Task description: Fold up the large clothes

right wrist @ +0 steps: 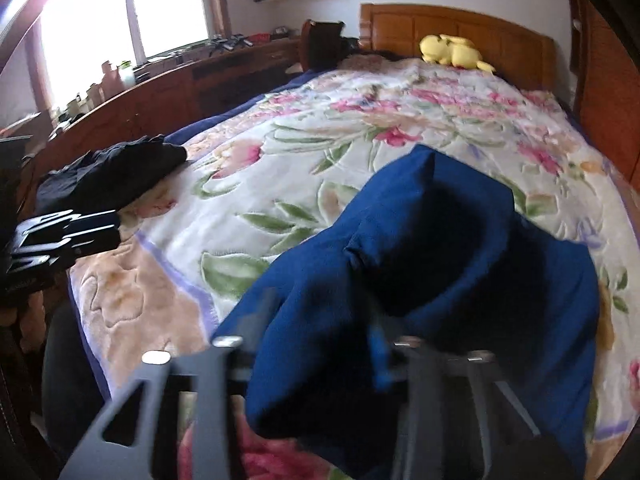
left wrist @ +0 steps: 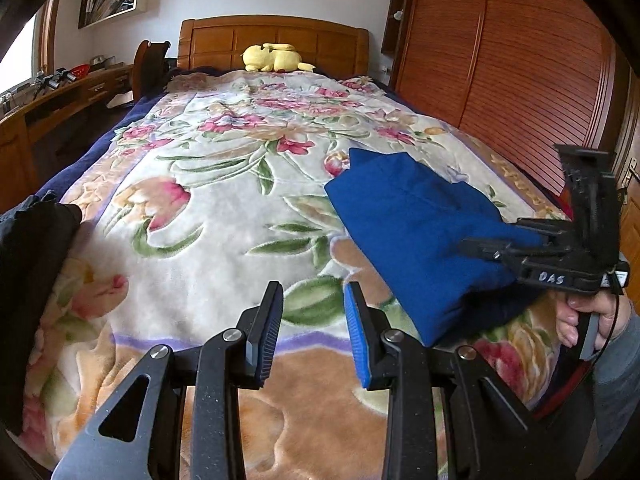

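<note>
A folded blue garment [left wrist: 416, 232] hangs over the right part of the floral bed cover [left wrist: 208, 208]. My right gripper [left wrist: 480, 250] comes in from the right and is shut on its near edge, holding it partly lifted. In the right wrist view the blue garment [right wrist: 440, 280] fills the middle and drapes over my right gripper [right wrist: 320, 344], hiding the fingertips. My left gripper [left wrist: 314, 332] is open and empty, above the cover near the foot of the bed, left of the blue garment. It also shows at the left edge of the right wrist view [right wrist: 72, 232].
A dark garment pile [right wrist: 112, 176] lies on the left edge of the bed, also seen in the left wrist view [left wrist: 32, 264]. A yellow plush toy [left wrist: 274, 58] lies by the wooden headboard [left wrist: 276, 40]. A wooden desk [left wrist: 60, 100] stands left, a wardrobe [left wrist: 512, 72] right.
</note>
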{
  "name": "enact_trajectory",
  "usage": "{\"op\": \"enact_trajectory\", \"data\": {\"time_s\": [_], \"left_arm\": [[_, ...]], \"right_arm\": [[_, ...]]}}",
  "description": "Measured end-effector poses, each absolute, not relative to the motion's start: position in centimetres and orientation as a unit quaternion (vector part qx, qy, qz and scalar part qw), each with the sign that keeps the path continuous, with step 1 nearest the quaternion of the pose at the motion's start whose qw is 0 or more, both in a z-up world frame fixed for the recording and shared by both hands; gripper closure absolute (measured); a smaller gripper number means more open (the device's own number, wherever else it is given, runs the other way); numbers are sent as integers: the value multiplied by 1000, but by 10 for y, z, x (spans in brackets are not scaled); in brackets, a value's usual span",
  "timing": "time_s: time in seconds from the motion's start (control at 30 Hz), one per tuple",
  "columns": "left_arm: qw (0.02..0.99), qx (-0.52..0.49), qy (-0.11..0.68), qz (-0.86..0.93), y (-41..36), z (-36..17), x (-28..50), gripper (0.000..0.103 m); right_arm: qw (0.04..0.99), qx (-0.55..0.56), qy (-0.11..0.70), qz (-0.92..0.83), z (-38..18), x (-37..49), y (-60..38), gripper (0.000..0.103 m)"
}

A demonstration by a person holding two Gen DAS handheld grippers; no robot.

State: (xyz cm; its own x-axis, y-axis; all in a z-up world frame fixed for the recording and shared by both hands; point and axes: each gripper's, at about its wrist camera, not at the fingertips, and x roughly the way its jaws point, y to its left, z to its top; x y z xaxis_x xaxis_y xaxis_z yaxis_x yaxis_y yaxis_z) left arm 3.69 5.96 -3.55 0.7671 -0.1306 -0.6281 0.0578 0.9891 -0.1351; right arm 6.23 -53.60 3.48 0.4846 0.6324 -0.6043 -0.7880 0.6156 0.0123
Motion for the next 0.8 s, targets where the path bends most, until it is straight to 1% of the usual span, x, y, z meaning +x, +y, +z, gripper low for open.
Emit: {"op": "enact_trajectory", "data": {"time_s": [0.03, 0.07, 0.17, 0.3, 0.4, 0.43, 0.5, 0.6, 0.67, 0.7, 0.77, 0.8], "left_arm": [[938, -53, 338, -52, 58, -36, 38, 70], [938, -51, 339, -55, 56, -36, 41, 70], [938, -47, 338, -66, 48, -35, 49, 70], [937, -37, 335, -91, 29, -32, 67, 70], [935, -28, 332, -118, 9, -28, 84, 70], [935, -25, 331, -126, 3, -27, 89, 70], [932, -16, 331, -145, -13, -24, 102, 70], [928, -2, 331, -172, -38, -20, 122, 70], [924, 3, 334, -183, -53, -18, 136, 70], [922, 3, 339, -189, -60, -17, 146, 70], [917, 1, 346, -199, -72, -18, 160, 69], [915, 1, 347, -204, -79, -18, 170, 69]], "right_arm": [[853, -118, 285, 420, 38, 62, -546, 82], [857, -103, 279, 420, 42, 56, -561, 84], [880, -76, 250, 397, 53, 55, -605, 85], [908, -53, 236, 343, 64, 54, -678, 85], [922, -61, 261, 279, 47, 58, -722, 85], [919, -61, 284, 266, 34, 64, -733, 85], [910, -61, 326, 250, 8, 73, -745, 85], [905, -55, 343, 244, -15, 71, -750, 84], [909, -43, 334, 244, -15, 68, -752, 79], [913, -38, 332, 236, -15, 68, -752, 72], [919, -37, 329, 215, -15, 73, -753, 47], [920, -36, 328, 210, -15, 74, -753, 42]]}}
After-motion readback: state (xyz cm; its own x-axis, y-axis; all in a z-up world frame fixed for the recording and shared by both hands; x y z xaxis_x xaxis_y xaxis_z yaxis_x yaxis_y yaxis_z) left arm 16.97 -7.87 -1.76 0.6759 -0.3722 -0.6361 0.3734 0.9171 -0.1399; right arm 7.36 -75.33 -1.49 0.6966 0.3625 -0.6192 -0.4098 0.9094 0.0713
